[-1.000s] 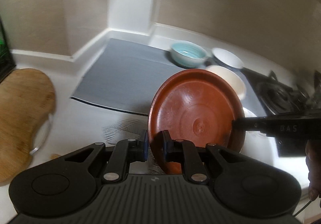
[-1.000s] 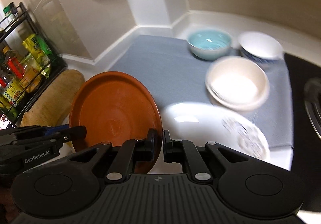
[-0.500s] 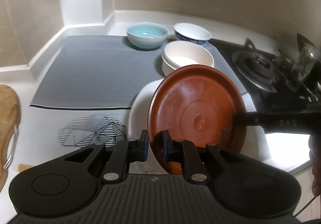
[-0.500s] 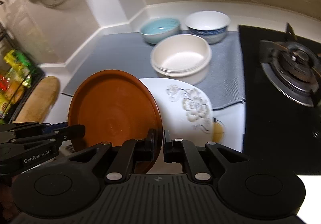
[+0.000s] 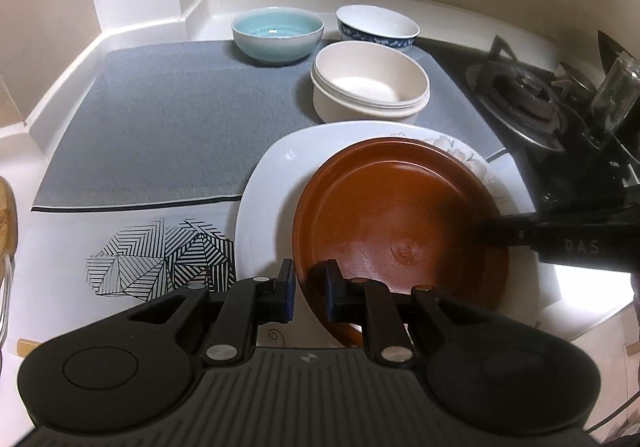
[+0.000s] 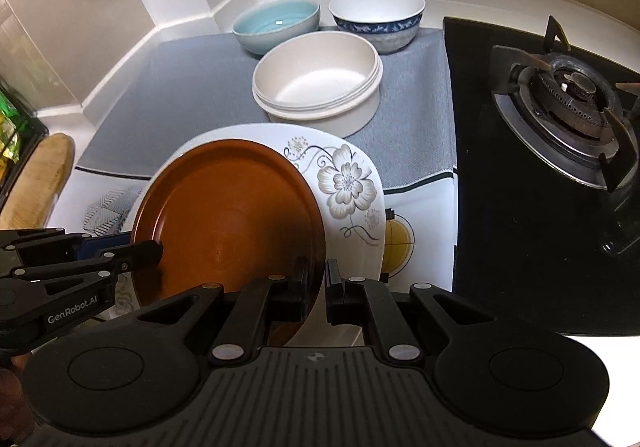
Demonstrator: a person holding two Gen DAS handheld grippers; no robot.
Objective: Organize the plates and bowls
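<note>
Both grippers hold one brown plate (image 5: 400, 223) by opposite rims, just over a white flowered plate (image 5: 272, 183) on the counter. My left gripper (image 5: 310, 293) is shut on the plate's near rim; my right gripper (image 5: 496, 233) reaches in from the right edge. In the right wrist view the brown plate (image 6: 228, 215) covers the left part of the flowered plate (image 6: 348, 183). There my right gripper (image 6: 318, 293) is shut on its rim, and my left gripper (image 6: 156, 247) clamps the opposite side. Whether the plates touch I cannot tell.
On the grey mat (image 5: 168, 127) stand stacked cream bowls (image 5: 370, 87), a light-blue bowl (image 5: 278, 33) and a blue-patterned bowl (image 5: 376, 27). A gas hob (image 6: 572, 95) lies to the right, a wooden board (image 6: 40, 175) to the left, and a patterned cloth (image 5: 160, 263) beside the plates.
The brown plate, gripped by both grippers throughout, has swung right and sunk from above the mat's edge to just over the flowered plate, tilting flatter.
</note>
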